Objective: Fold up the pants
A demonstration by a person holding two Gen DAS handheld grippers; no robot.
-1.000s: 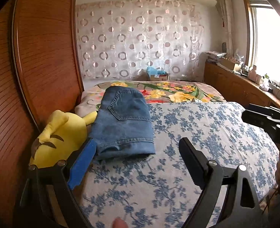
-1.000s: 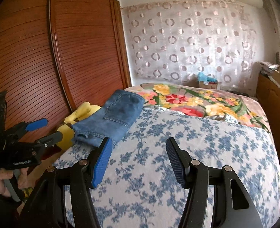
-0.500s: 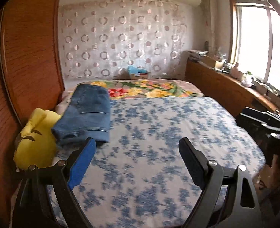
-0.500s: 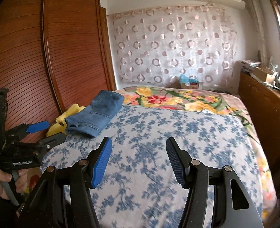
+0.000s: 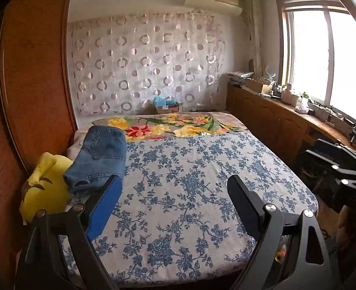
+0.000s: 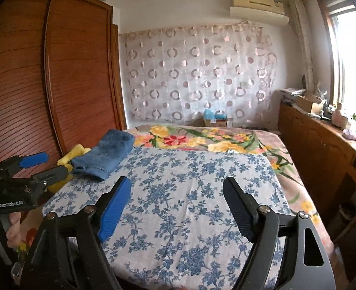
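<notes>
- Bedroom, with a bed (image 5: 202, 169) under a blue-flowered sheet filling the lower middle of both views; a wardrobe (image 5: 33, 84) runs up the left edge and a wooden cabinet (image 5: 274, 125) lines the right.
- Pants (image 5: 100, 154), blue denim, lie already folded into a compact stack at the left edge of the bed, in the left middle of the frame, touching a yellow plush (image 5: 45, 188) just beside them.
- My left claw (image 5: 175, 198) stands wide with nothing between its fingers; it hangs over the near sheet, and the stack's near hem shows just above its blue pad.
- My right claw (image 6: 178, 200) is opening, with only bare sheet between its fingers; it is well apart from the pants.
- I judge denim to be heavy for cloth, fairly stiff, not slippery and not fragile; the stack should keep its shape if lifted by both short ends.
- The best hold looks like the thick hem at the near end, pinching all layers together.
- Open sheet across the centre and right gives plenty of room; the wardrobe and plush crowd the left side.
</notes>
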